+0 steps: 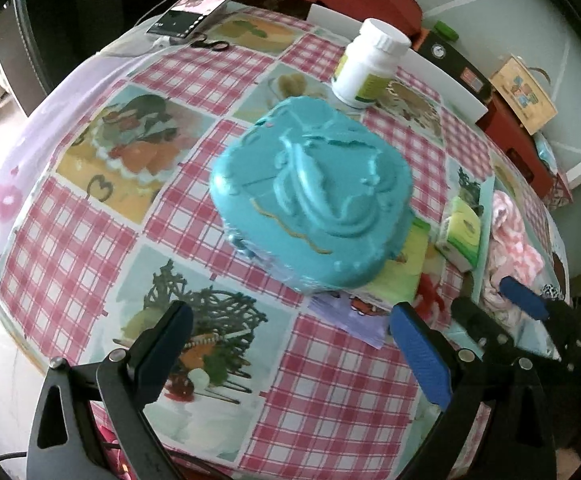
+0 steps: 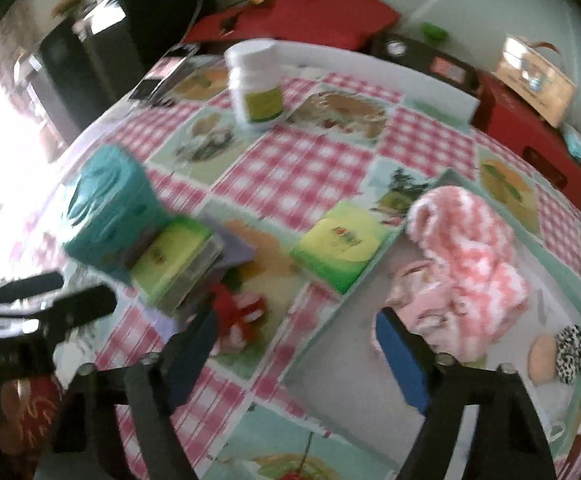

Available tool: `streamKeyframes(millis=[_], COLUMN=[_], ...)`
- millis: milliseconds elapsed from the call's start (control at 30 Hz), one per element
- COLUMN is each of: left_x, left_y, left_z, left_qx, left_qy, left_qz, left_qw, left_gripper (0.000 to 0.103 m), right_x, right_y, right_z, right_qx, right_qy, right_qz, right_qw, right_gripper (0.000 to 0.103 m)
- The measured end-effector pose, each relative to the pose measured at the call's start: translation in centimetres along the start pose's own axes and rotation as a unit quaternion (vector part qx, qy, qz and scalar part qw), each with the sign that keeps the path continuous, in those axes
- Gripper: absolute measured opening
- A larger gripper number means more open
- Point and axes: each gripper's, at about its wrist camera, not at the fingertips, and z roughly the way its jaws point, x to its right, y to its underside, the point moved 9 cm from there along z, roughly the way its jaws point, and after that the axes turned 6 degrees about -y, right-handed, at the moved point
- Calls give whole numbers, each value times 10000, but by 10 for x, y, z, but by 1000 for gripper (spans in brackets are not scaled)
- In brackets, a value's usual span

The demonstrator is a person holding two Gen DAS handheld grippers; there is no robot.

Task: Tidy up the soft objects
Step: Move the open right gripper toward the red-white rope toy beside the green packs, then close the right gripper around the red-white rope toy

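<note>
- The round table wears a glossy plastic tablecloth (image 1: 218, 76) of pink-and-white checks and printed dessert squares; its far edge is cut off by the frame.
- A turquoise moulded plastic case (image 1: 310, 196), rounded with raised relief, sits near the middle, covering part of a yellow-green tissue pack (image 2: 174, 256) just beside it.
- A pink-and-white fluffy knitted cloth (image 2: 466, 248) lies crumpled on a pale flat tray (image 2: 330, 364) at the table's right side, beside the right gripper's pad.
- A second yellow-green soft tissue pack (image 2: 340, 246) rests against the tray's edge; its print is too blurred to read.
- A white plastic bottle with a ribbed cap and green label (image 1: 370, 66) stands behind the case; the label is unreadable.
- The left gripper (image 1: 290, 348) hovers with jaws wide apart, nothing between them.
- The right gripper (image 2: 298, 348), motion-blurred, has jaws parted and empty, above the tray's corner.
- A small red-and-white soft item (image 2: 242, 312) lies near its left finger, indistinct.
</note>
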Motion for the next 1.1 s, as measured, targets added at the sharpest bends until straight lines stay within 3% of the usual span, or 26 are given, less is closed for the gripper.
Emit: streamKeyframes(millis=[233, 600, 1100], left_x=[-5, -5, -2], left_y=[2, 5, 5], left_z=[10, 17, 20], left_qx=[-183, -364, -375], left_qy=[151, 271, 257], left_qz=[-143, -152, -99], left_qw=[9996, 9989, 9989], left_gripper=[99, 99, 99], right_x=[-20, -40, -38], right_y=[8, 3, 13], right_z=[13, 10, 43], right_qx=[-270, -215, -626], right_qy=[104, 89, -42], right_qz=[-540, -916, -825], right_qw=[9981, 9955, 9946], right_gripper=[73, 61, 51])
